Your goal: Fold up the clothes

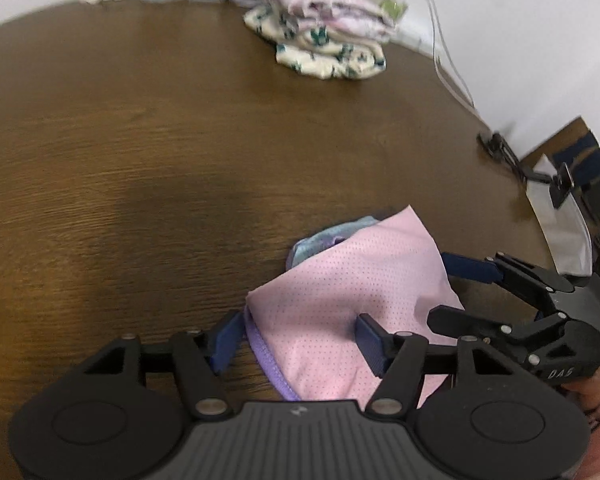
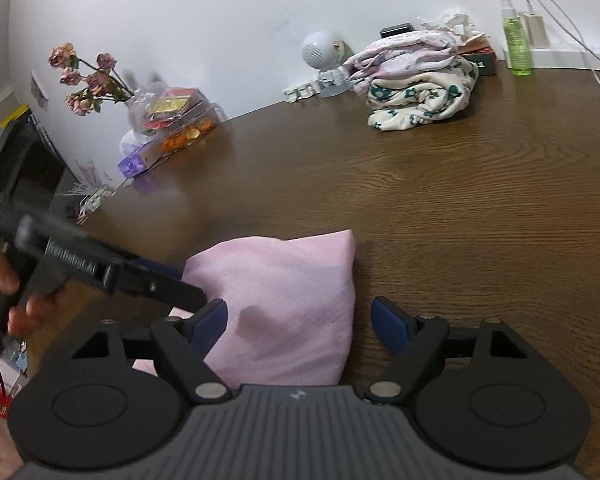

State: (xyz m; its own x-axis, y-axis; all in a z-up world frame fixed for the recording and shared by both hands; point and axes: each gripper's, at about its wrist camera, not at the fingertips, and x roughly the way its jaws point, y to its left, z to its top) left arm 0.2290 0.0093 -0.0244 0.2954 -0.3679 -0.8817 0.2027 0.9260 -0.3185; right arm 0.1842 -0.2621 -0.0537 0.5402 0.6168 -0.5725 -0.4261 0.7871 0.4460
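A folded pink mesh garment [image 1: 348, 292] with a purple hem lies on the brown wooden table [image 1: 140, 160], near its front edge; a light blue layer peeks out at its far side. My left gripper [image 1: 298, 342] is open, one pad left of the hem and the other over the cloth. In the same view my right gripper [image 1: 454, 294] comes in from the right, open around the garment's right edge. From the right wrist the pink garment [image 2: 284, 300] lies between the wide-apart fingers of my right gripper [image 2: 300, 326]. A hand holds the left gripper [image 2: 180, 280] at the cloth's left side.
A pile of folded clothes [image 2: 420, 88] [image 1: 328, 36] sits at the back of the table. Along the wall are a vase of dried flowers [image 2: 96, 80], a clear box of snacks [image 2: 172, 116], a white round speaker [image 2: 320, 50], a green spray bottle [image 2: 518, 40] and cables. A black clamp [image 1: 500, 148] sits at the table's right edge.
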